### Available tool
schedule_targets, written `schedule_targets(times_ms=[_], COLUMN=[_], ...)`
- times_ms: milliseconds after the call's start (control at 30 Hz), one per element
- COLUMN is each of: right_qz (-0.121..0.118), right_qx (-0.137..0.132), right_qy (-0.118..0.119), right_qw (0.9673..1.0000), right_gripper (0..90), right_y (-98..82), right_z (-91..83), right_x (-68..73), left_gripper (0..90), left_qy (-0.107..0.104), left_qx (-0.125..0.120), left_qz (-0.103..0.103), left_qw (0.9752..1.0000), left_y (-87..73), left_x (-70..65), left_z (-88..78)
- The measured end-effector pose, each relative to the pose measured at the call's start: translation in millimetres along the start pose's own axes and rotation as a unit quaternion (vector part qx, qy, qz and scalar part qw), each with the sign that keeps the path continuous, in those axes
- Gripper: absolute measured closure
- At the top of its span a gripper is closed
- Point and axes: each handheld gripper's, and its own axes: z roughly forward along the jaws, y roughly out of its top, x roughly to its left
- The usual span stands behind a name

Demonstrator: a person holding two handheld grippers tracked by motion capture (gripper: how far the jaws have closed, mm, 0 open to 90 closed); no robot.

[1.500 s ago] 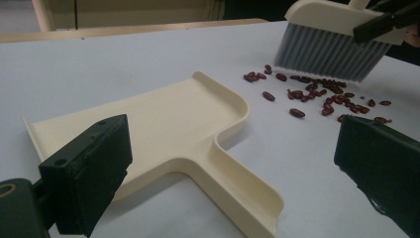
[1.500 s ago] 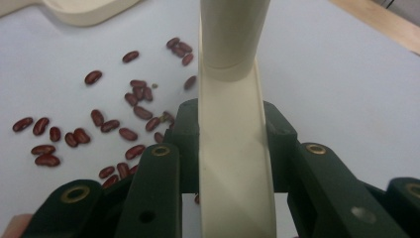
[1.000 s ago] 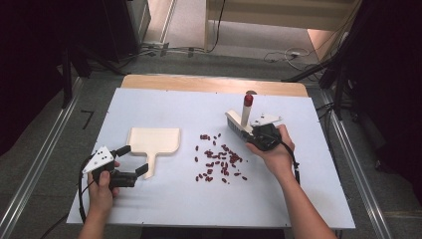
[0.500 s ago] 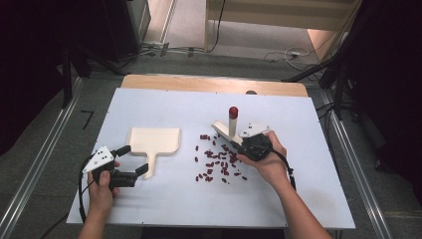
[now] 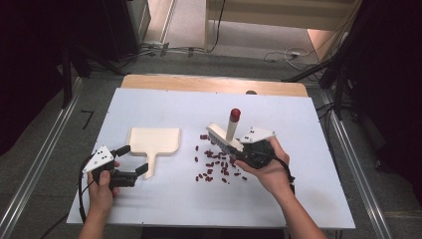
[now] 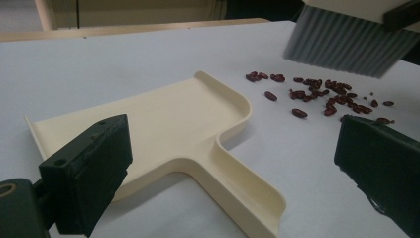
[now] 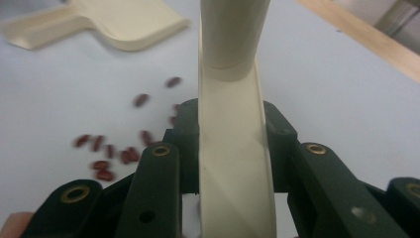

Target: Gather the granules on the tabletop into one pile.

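My right claw (image 5: 238, 149) grips the brush (image 5: 225, 137) over the beans (image 5: 214, 164) — left claw (image 5: 135, 160) gapes wide around the dustpan (image 5: 153, 139) handle, mid-table.

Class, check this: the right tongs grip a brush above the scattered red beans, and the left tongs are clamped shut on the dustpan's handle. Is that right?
Not quite. The left tongs stand open: the left gripper view shows both jaws clear of the dustpan handle between them. The rest holds: the right tongs grip the brush above the beans.

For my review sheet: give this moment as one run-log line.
right gripper: shut on brush, over beans | left gripper: open, at dustpan handle, not gripping | beans: on table
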Motion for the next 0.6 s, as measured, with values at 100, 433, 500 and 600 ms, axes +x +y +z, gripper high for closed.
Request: schedule_targets(times_ms=[100, 433, 500, 600], right_qz=[0.009, 0.035, 0.049, 0.064], right_qx=[-0.008, 0.0, 0.003, 0.016], right_qy=[0.042, 0.134, 0.143, 0.149], right_qw=[0.9991, 0.9904, 0.9885, 0.9867], right_gripper=[65.5, 65.4, 65.4, 65.4], right_y=[2.9, 2.1, -0.5, -5.2], right_z=[-3.8, 5.6, 10.5, 20.3], right_x=[18.3, 64.5, 67.5, 68.4], left_gripper=[1.8, 1.8, 1.8, 1.8], left_qy=[0.0, 0.0, 0.0, -0.001], left_qx=[0.001, 0.0, 0.0, 0.0], left_qz=[0.001, -0.001, -0.001, -0.001], left_qw=[1.0, 1.0, 1.0, 1.0], left_y=[0.0, 0.0, 0.0, 0.0], left_x=[-0.1, 0.1, 0.1, 0.5], left_z=[-0.2, -0.1, -0.1, -0.1])
